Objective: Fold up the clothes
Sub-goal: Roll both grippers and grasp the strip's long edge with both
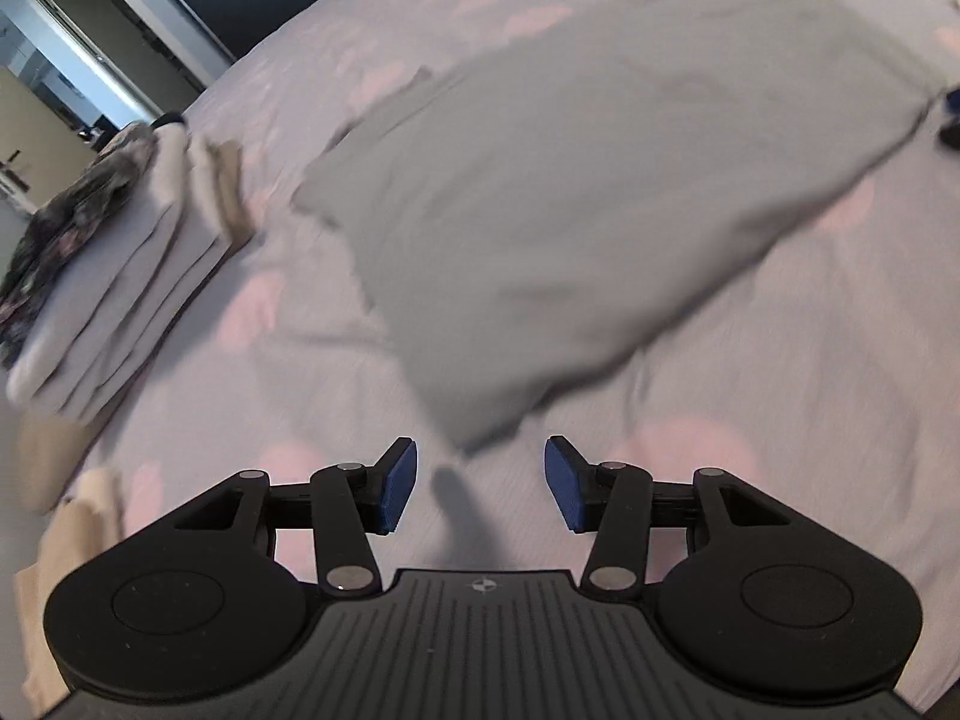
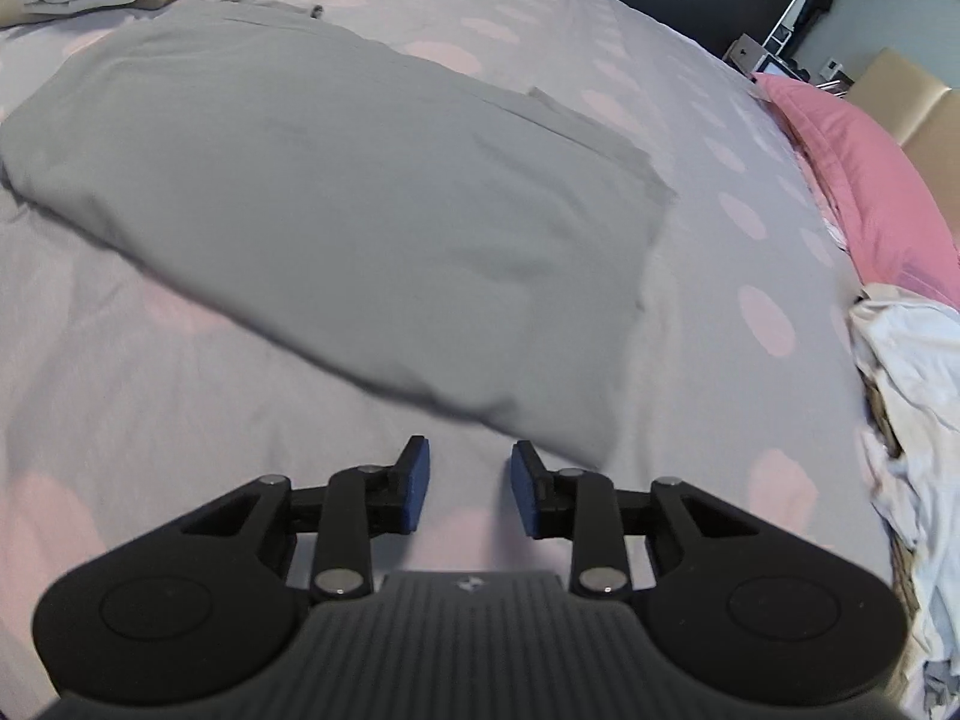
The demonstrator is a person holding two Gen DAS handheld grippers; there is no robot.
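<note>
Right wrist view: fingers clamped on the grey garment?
No: the right gripper is open, its blue fingers apart over bare bedsheet, with the grey garment lying beyond them.

Free room and obstacles on the bedspread (image 2: 150, 420). Bare cover lies open in front of both grippers, left gripper (image 1: 478, 483) and right gripper (image 2: 470, 492), each with jaws apart and nothing between them. The grey garment (image 2: 336, 192) fills the middle ground, its near corners just ahead of the fingertips. At the left, a stack of folded clothes (image 1: 120, 276) blocks passage; beige pieces lie nearer. At the right, a heap of white laundry (image 2: 906, 420) and a pink pillow (image 2: 864, 180) bound the bed. Dotted cover beyond the garment is open.
</note>
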